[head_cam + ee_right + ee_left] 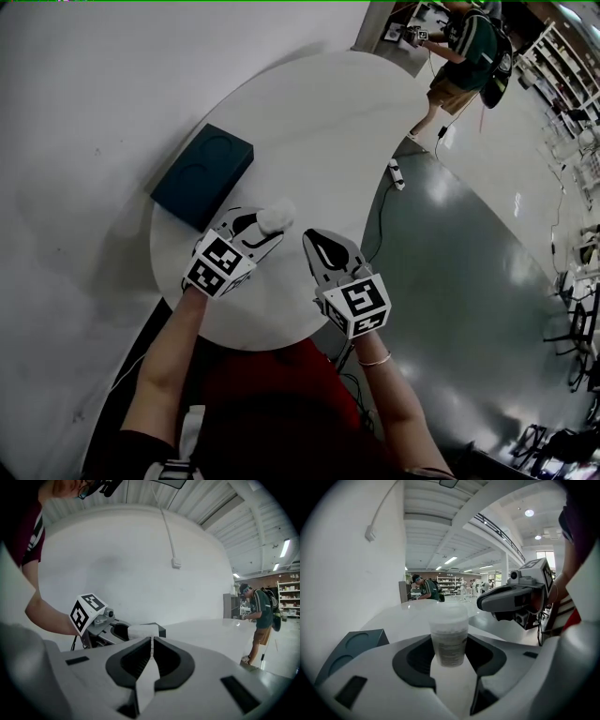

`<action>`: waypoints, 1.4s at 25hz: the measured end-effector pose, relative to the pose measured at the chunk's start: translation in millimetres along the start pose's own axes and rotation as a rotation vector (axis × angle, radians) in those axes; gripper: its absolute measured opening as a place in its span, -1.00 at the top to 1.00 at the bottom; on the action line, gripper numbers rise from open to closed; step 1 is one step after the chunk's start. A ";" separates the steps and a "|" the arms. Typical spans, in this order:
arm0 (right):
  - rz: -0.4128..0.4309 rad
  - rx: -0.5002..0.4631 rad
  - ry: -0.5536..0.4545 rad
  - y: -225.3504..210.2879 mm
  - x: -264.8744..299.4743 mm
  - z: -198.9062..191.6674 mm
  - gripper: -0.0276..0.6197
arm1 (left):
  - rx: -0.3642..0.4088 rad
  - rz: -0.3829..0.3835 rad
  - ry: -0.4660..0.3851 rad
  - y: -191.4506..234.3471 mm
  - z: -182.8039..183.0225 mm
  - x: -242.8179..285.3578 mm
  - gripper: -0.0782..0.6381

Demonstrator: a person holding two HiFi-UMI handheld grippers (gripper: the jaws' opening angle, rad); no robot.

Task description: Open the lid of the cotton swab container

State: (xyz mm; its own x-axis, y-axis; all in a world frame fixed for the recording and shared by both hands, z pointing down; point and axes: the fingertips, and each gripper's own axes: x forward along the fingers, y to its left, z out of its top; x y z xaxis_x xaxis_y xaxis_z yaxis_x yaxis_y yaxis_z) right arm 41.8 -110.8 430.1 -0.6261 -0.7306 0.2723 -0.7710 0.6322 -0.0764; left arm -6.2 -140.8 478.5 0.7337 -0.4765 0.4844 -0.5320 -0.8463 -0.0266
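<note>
The cotton swab container is a small translucent cup with a frosted lid on top. It stands upright between the jaws of my left gripper, which is shut on its sides and holds it just above the white round table. In the left gripper view the container fills the gap between the dark pads. My right gripper hangs to the right of it, shut with nothing in it, its tip close to the container but apart from it. The right gripper view shows its jaws pressed together, with the container just beyond.
A dark teal box with two round recesses lies on the table's left edge, behind the left gripper. A person stands at the far side of the table. A power strip and cable lie on the grey floor at the right.
</note>
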 end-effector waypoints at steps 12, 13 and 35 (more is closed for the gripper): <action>0.137 -0.083 0.014 15.5 -23.0 10.2 0.86 | 0.050 -0.096 0.025 -32.6 1.7 -7.0 0.17; 0.146 -0.086 0.021 16.3 -25.3 10.6 0.86 | 0.054 -0.096 0.025 -34.7 2.9 -8.2 0.17; 0.299 -0.244 0.134 21.4 -18.7 4.6 0.30 | 0.104 -0.214 0.027 -58.9 3.8 -7.1 0.17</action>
State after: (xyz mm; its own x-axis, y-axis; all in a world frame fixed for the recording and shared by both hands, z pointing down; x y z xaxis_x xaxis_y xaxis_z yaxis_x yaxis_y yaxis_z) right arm 36.5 -84.8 419.0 -0.7854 -0.4753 0.3965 -0.4968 0.8662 0.0543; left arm 21.5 -88.4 473.4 0.8127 -0.2779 0.5121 -0.3178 -0.9481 -0.0102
